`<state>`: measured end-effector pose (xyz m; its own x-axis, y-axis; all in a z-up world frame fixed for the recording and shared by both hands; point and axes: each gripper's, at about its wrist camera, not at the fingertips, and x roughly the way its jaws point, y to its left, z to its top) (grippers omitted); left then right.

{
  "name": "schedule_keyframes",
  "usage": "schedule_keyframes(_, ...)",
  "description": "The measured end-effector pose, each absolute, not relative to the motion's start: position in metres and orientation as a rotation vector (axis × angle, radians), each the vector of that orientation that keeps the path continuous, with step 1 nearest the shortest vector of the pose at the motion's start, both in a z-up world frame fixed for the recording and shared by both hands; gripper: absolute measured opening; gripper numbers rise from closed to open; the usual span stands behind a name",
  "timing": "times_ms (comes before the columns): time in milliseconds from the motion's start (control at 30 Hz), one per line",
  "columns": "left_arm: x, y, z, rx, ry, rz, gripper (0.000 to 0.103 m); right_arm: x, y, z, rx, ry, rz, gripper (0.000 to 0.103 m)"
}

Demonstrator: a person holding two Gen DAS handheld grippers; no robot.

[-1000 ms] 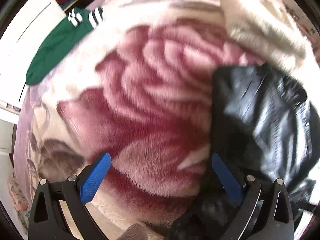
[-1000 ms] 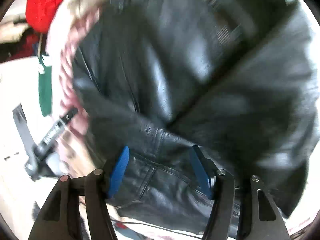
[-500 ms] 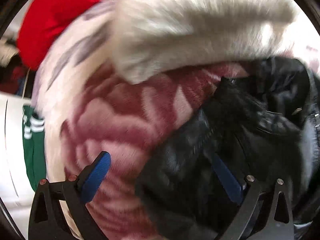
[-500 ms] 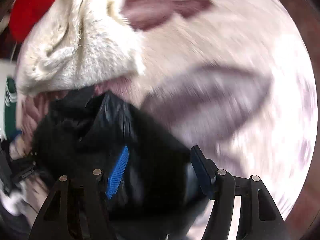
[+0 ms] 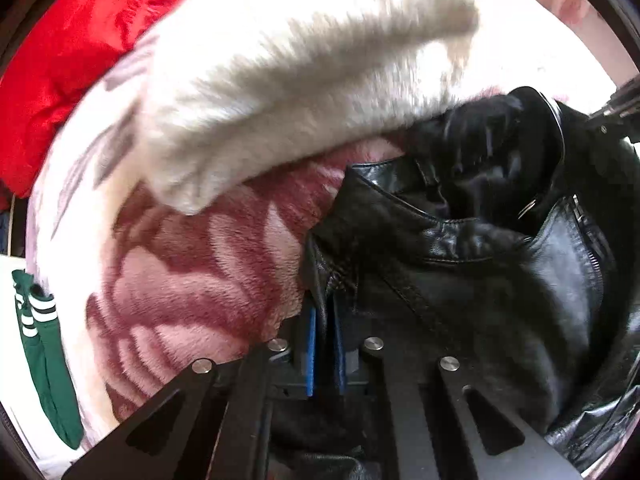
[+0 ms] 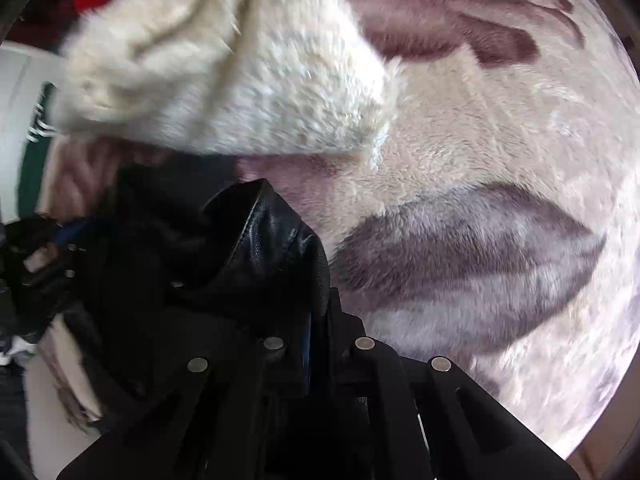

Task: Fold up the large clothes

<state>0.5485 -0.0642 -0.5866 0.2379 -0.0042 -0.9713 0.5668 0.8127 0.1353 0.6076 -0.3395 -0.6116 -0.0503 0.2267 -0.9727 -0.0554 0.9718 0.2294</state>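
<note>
While pinched at both ends, black leather jacket (image 5: 460, 280) lifted clear enough to be spread or squared, likely so its shoulders can be lined up for a first fold.

Far left of the left jaws: green striped garment (image 5: 44, 360) at the edge of the floral plush blanket (image 5: 192, 280). Up and left: red garment (image 5: 68, 60). Straight ahead and above: cream fur coat (image 5: 288, 92), heaped on the blanket and overhanging the jacket's collar. Left gripper (image 5: 322, 344) pressed nearly together, blue pads clamped on a seamed leather edge just ahead of the tips; rest of the jacket, with collar and zip, draped away to the right.

Left of the right jaws: bulk of the jacket in shadow, details unclear. Right gripper (image 6: 318, 320) likewise pressed together, nipping a rolled leather fold standing up directly over the tips. Ahead and above: same cream coat. Right of the jaws: bare blanket only, room to lay the jacket flat.
</note>
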Motion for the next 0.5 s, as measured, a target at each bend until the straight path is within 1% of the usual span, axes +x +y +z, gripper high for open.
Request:
schedule_keyframes(100, 0.539, -0.053, -0.568, 0.469, 1.256, -0.39, 0.005, 0.596, -0.348, -0.585, 0.171, 1.563, 0.254, 0.005)
schedule_keyframes(300, 0.508, -0.045, -0.529, 0.381, 1.231, -0.317, 0.004, 0.562, -0.355, -0.538, 0.137, 1.503, 0.246, 0.005)
schedule_keyframes(333, 0.505, -0.044, -0.523, 0.365, 1.225, -0.302, 0.003, 0.555, -0.352, -0.532, 0.13, 1.496, 0.241, 0.005)
schedule_keyframes(367, 0.502, -0.043, -0.518, 0.355, 1.222, -0.293, 0.003, 0.547, -0.326, -0.534, 0.122, 1.49, 0.229, 0.005)
schedule_keyframes(500, 0.477, -0.042, -0.498, 0.317, 1.202, -0.265, 0.003, 0.52, -0.308, -0.512, 0.095, 1.467, 0.188, 0.005)
